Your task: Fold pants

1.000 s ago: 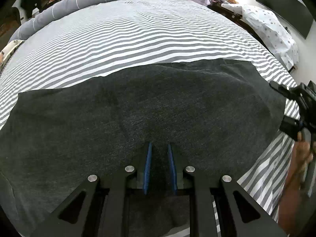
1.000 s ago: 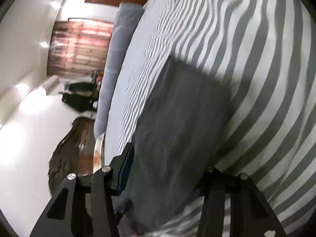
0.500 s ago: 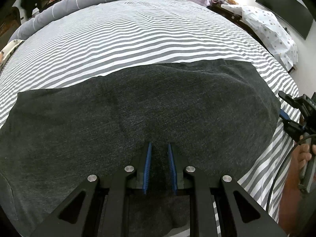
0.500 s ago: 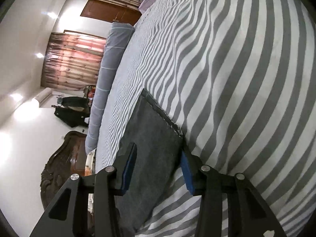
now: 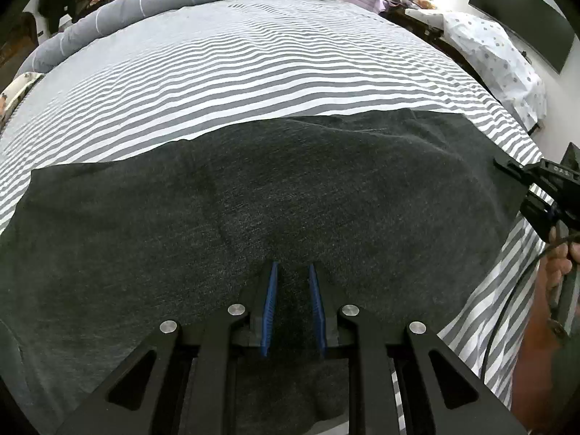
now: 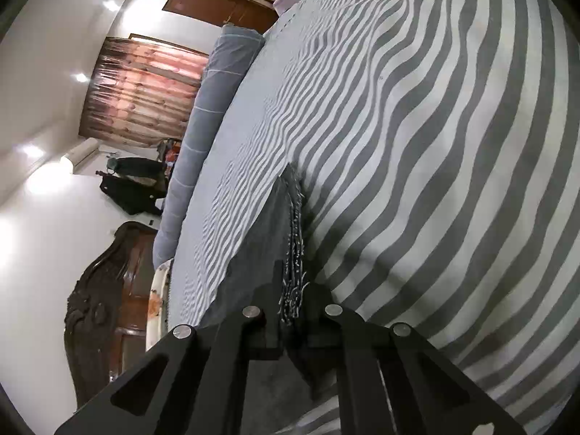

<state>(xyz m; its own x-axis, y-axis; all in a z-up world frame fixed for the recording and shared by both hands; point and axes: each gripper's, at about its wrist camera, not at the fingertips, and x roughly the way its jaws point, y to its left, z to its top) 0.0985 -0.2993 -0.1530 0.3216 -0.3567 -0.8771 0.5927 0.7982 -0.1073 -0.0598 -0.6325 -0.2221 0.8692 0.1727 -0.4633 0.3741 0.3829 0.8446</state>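
Risks first. The right gripper (image 6: 291, 311) has just closed on the frayed hem at the end of the pants (image 5: 253, 224); jaws nearly together, cloth pinched between them. The hem is thin and fringed, so the bite may hold only the top layer or loose threads, and a pull could slip off or drag one layer and skew the fold.

The left gripper (image 5: 293, 301) stands narrow over a ridge of fabric at the near edge, blue pads on either side. Cloth looks bunched between them, likely gripped, though pad contact is hard to confirm. If that hold is loose, the near edge would sag when the right end lifts. Pulling both ends unevenly could also wrinkle the middle or drag the pants across the bed (image 5: 290, 72).

Pants: dark charcoal, heathered knit or denim-like, lying flat and wide across the near part of the striped bed, apparently already doubled lengthwise. Soft creases near the middle; far edge fairly straight. The right end reaches the bed's edge, where the right gripper comes in from the side.
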